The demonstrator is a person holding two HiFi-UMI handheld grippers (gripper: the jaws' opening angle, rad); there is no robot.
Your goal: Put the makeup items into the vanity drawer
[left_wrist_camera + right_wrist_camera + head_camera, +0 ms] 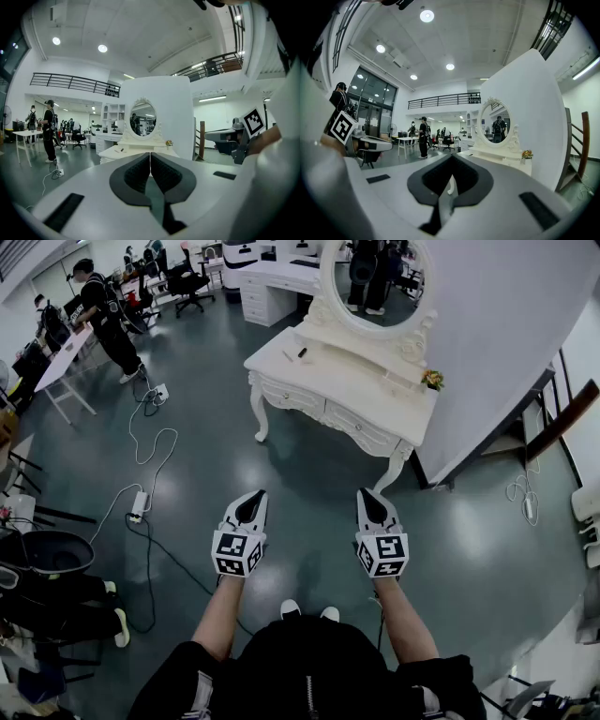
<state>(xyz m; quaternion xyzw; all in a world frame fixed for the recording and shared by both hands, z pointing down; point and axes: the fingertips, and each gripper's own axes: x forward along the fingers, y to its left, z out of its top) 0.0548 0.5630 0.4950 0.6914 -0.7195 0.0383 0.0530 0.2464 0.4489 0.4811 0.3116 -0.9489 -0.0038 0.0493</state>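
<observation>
Grey floor (234, 493) bears a white carved vanity (347, 381), drawers (361, 432) closed, oval mirror (375, 277).

White vanity (356, 390), perhaps teal floor (281, 493)

The white carved vanity surface (347, 381) stands on slim curved legs on a glossy dark grey floor (281, 474), its back against a white wall panel (506, 334). A white-framed oval mirror (375, 277) rises from its rear edge. Near the surface's left end lies a small dark stick-shaped item (302, 352), with a paler small item (287, 354) just beside it; both are too small to identify. A small pot of yellow-orange flowers (432, 380) sits at the right rear corner. On the floor well to the left, a looping white cable (155, 442) runs to a white power strip (139, 506).
</observation>
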